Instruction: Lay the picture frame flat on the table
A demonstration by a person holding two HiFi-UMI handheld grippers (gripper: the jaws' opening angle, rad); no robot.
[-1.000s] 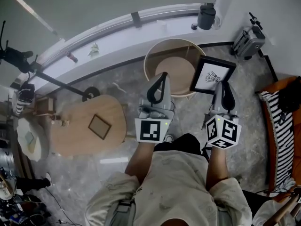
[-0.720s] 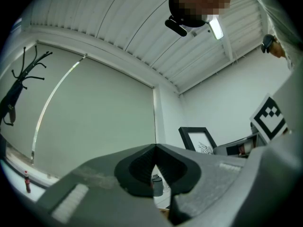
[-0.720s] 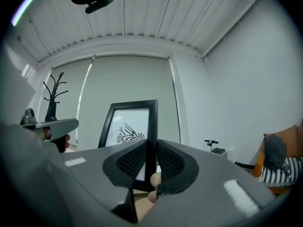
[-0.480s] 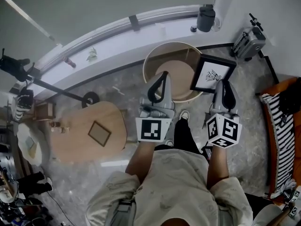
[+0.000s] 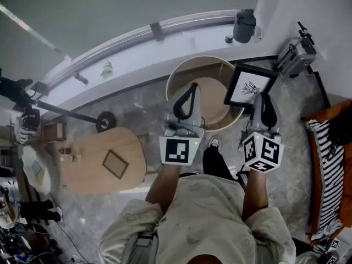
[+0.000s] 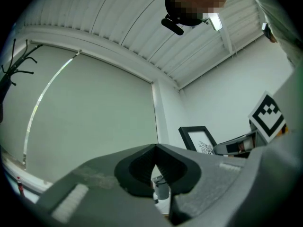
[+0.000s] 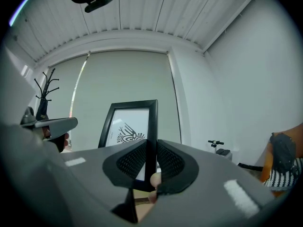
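**Over the round tabletop (image 5: pixel 175 73): frame upright**

Ribbed fingers of the right gripper (image 7: pixel 150 161) pinch one edge of the black rectangular frame (image 7: pixel 130 126). Its long axis is vertical, and its white print faces left. The left gripper (image 6: pixel 154 173) has its fingers together, empty. The tabletop is pale wood with a raised rim.

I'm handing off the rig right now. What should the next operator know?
Left gripper: shut, empty, held level beside the right one.
Right gripper: shut on one side bar of the picture frame, which stands upright in the air.
In the head view, the frame sits at the right rim of the round wooden table.
Done: frame is in hand.
Left: bring it over the table top, tip it flat, release.
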